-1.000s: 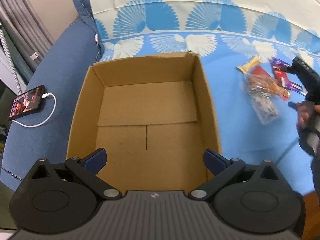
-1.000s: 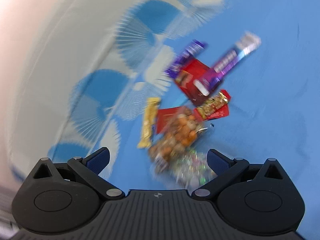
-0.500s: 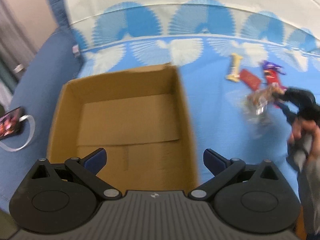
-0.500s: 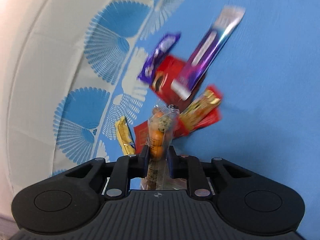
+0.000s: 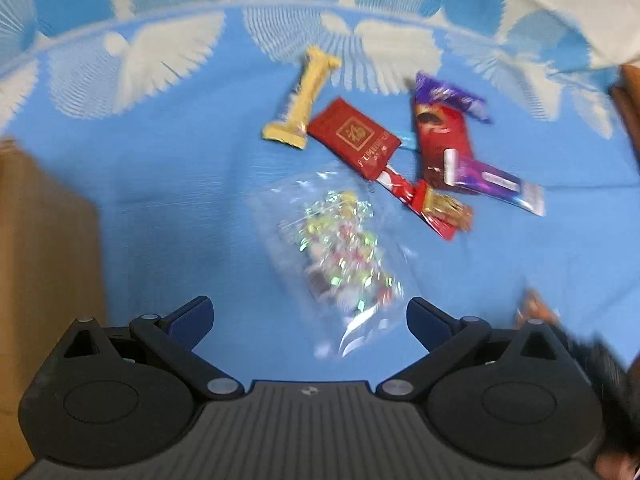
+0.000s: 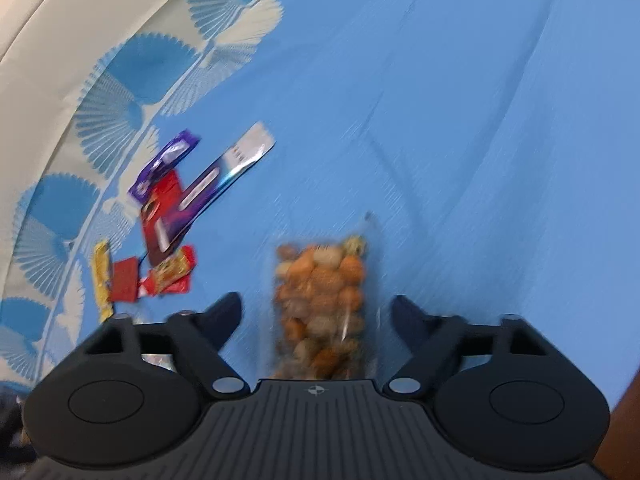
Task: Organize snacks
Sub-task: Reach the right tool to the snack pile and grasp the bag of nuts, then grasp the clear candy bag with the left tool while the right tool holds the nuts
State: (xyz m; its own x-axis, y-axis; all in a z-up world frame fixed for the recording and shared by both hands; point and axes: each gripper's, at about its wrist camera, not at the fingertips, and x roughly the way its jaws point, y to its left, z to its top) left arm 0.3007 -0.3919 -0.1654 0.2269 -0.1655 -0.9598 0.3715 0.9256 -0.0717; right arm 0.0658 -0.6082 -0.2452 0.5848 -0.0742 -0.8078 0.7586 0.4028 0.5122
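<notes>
My left gripper (image 5: 308,314) is open above a clear bag of shiny wrapped candies (image 5: 340,248) on the blue sheet. Beyond it lie a gold bar (image 5: 302,100), a red packet (image 5: 354,138), a red-brown wrapper (image 5: 440,136), a purple bar (image 5: 492,182) and a small red-gold snack (image 5: 440,210). My right gripper (image 6: 316,312) is open, and a clear bag of orange nuts (image 6: 320,304) lies between its fingers, which stand apart from it. The snack pile (image 6: 168,216) shows to its left.
The cardboard box wall (image 5: 44,264) stands at the left edge of the left wrist view. The blue sheet has a white fan-pattern border (image 5: 160,48) at the back. A hand shows at the lower right corner (image 5: 616,464).
My left gripper swung right from the box to over the candy bag. My right gripper, shut on the nut bag half a second ago, has opened and moved right of the pile.
</notes>
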